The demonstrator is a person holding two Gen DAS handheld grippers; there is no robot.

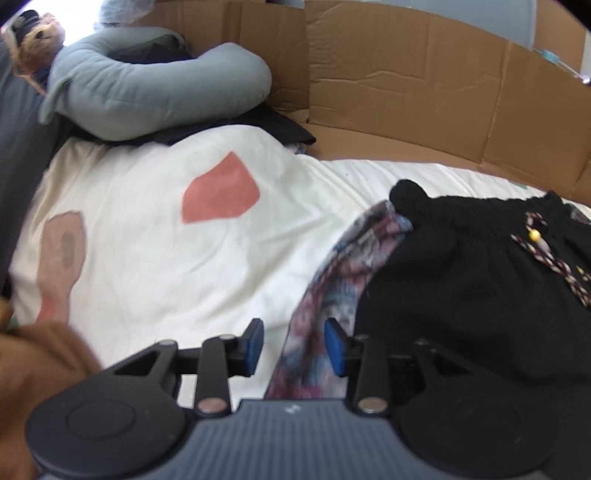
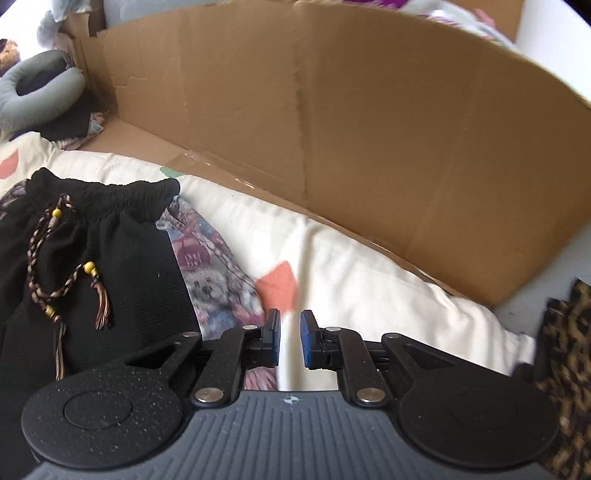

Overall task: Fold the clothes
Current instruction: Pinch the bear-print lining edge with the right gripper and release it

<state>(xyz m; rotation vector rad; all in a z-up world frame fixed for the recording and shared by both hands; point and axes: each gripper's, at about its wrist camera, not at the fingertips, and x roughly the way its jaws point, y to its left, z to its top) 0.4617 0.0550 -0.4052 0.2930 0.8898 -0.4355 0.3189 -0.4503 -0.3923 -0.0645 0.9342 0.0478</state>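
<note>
Work surface is a bed with a cream duvet (image 1: 155,258), printed with salmon patches and a tan shape near its left edge. A tall cardboard wall (image 2: 332,129) runs along the far side, its bottom flap lying flat on the bedding. Far left corner: a grey curved pillow (image 1: 147,92) sitting on dark folded cloth, with a stuffed toy (image 1: 35,35) behind it. Task garment: black trousers (image 2: 122,266) with an elastic waistband toward the cardboard and a braided drawstring (image 2: 51,266) with yellow beads, lying on a patterned multicolour garment (image 1: 325,295) whose edges stick out both sides. Left gripper (image 1: 293,347) hangs over the patterned cloth's left edge, jaws moderately parted, nothing between the blue pads. Right gripper (image 2: 290,339) is at the patterned cloth's right edge, jaws only a narrow gap apart, bare duvet showing through the gap, nothing held. Open duvet to the left of the stack and between stack and cardboard. Leopard-print fabric (image 2: 569,350) crowds the near right edge; brown cloth (image 1: 33,369) sits at the near left.
</note>
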